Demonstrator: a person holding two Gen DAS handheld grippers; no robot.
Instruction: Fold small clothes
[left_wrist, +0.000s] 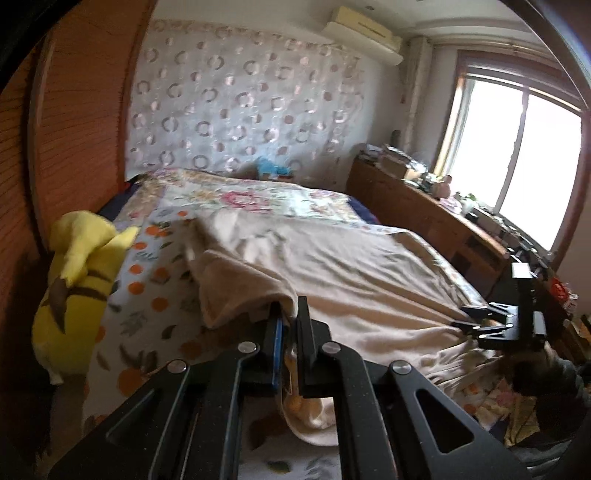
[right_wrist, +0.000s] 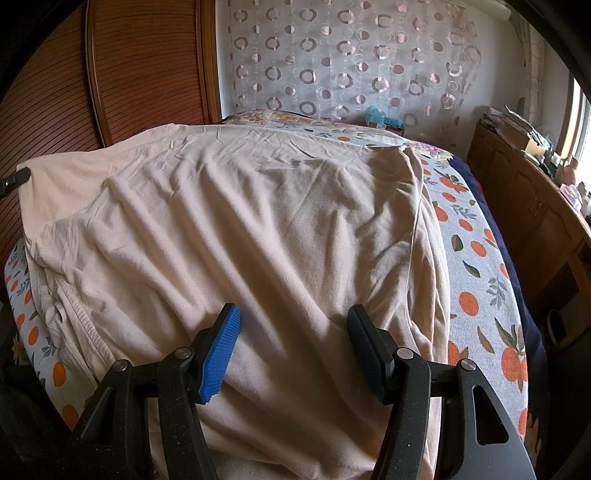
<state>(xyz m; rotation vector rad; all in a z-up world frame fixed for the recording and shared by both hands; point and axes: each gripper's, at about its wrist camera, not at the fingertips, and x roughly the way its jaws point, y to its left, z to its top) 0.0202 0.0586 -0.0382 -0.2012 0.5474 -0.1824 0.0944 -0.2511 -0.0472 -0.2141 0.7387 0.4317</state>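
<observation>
A beige garment (right_wrist: 258, 221) lies spread and wrinkled over the bed. In the left wrist view my left gripper (left_wrist: 290, 312) is shut on a raised edge of the beige garment (left_wrist: 332, 266), and the cloth folds over and hangs down between the fingers. My right gripper (right_wrist: 293, 314) stands open just above the near part of the garment, its blue pad and black finger set wide apart with only flat cloth below. The right gripper (left_wrist: 480, 325) also shows at the garment's right edge in the left wrist view. A tip of the left gripper (right_wrist: 14, 179) peeks in at the far left.
The bed carries an orange-print sheet (right_wrist: 476, 295) and a floral quilt (left_wrist: 240, 195). A yellow plush toy (left_wrist: 77, 291) lies at the bed's left side by a wooden wardrobe (left_wrist: 74, 129). A cluttered wooden dresser (left_wrist: 424, 206) runs under the window on the right.
</observation>
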